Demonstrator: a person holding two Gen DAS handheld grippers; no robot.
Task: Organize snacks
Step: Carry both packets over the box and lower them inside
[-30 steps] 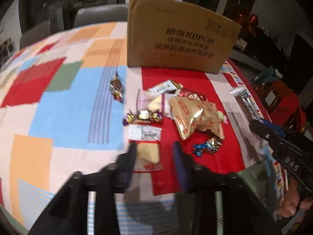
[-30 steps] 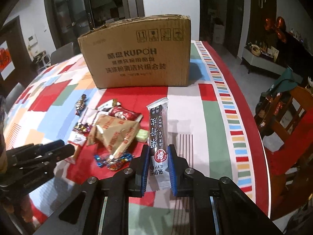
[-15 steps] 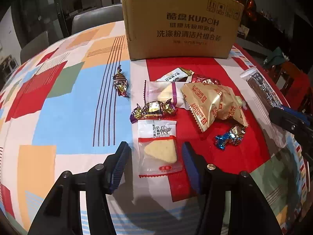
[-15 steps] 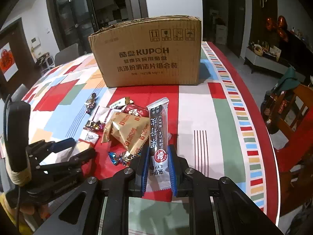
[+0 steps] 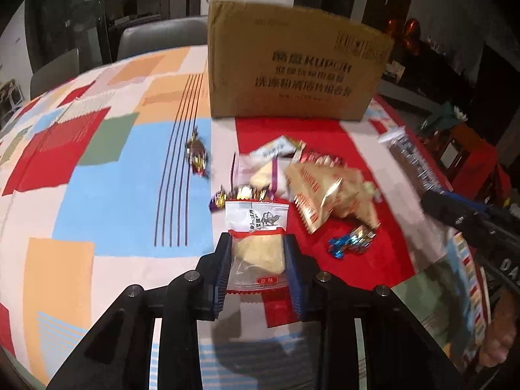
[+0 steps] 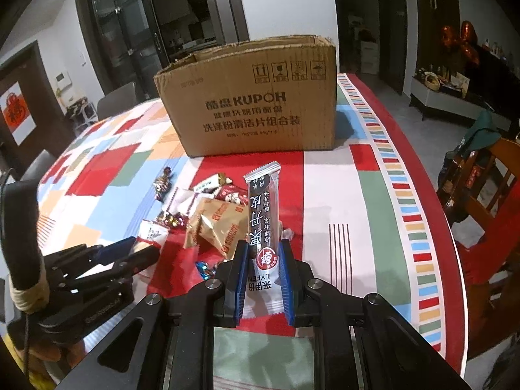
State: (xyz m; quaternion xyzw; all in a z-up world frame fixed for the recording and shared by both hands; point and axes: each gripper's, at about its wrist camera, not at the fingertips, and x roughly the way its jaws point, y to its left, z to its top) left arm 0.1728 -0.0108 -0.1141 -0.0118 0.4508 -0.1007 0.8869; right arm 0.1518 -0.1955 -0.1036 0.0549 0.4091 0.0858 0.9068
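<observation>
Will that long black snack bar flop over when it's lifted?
Probably not much: the black bar stands straight out of the right gripper, so it looks fairly stiff. It seems light. Its shiny wrapper might slip if the grip loosens.

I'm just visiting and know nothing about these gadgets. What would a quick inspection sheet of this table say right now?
Surface: round table under a colourful patchwork tablecloth.
Job's things: clear triangle-cake snack packet; long black fruit-leather bar wrapper; open brown cardboard box; loose pile of wrapped sweets and gold biscuit packets.
Clutter: nothing seen.
Grippers: left gripper, fingers just closing, clamped on the snack packet; right gripper shut on the bar wrapper.
Cables: thin dark lead beside the left handle.
Surroundings: grey chairs, wooden chair, glass doors.
</observation>
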